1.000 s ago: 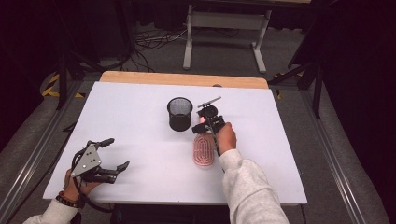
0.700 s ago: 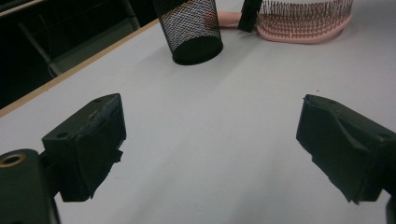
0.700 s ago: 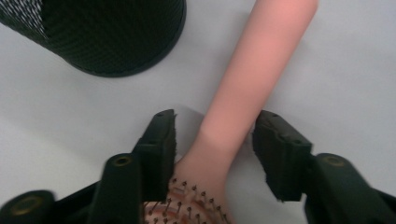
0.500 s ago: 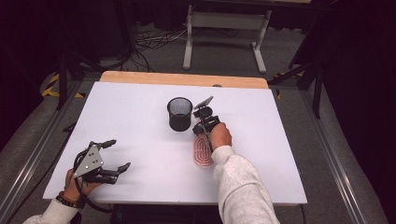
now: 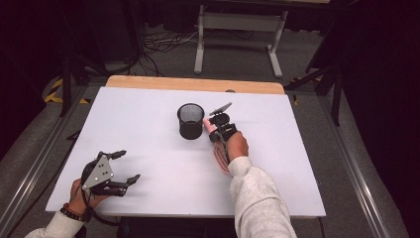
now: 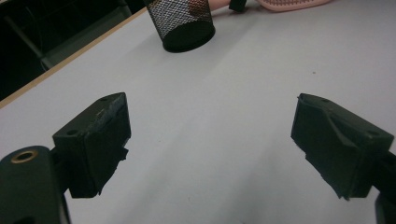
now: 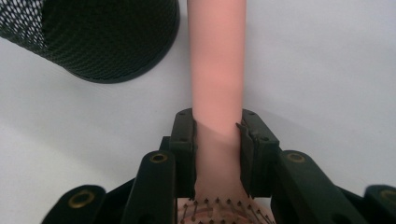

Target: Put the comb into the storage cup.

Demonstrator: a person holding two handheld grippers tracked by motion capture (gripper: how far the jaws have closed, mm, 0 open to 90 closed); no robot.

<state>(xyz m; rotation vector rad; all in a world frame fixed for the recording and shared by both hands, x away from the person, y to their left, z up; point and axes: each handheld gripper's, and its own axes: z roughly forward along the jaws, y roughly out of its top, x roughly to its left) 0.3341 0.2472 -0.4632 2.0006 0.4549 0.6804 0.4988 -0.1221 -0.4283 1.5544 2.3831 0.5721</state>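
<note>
A pink hairbrush (image 5: 221,159) lies on the white table (image 5: 138,129), its head partly under the person's right hand. My right gripper (image 5: 217,130) is shut on the brush's handle (image 7: 217,60), which runs forward between the jaws, with bristles (image 7: 219,211) just behind them. A black mesh cup (image 5: 190,120) stands upright just left of the handle's tip, and its wall (image 7: 107,37) is close beside the handle. My left gripper (image 5: 129,165) rests open near the table's front left corner, jaws wide apart (image 6: 212,112) over bare table, with the cup (image 6: 182,23) far ahead of it.
A wooden strip (image 5: 195,84) edges the table's far side. Beyond it stand a grey metal frame (image 5: 237,34) and cables on the floor. Metal rails (image 5: 351,163) run along both sides of the table.
The right hand has shifted slightly and now covers more of the brush's head, with the gripper still beside the cup. The left gripper has stayed in place.
</note>
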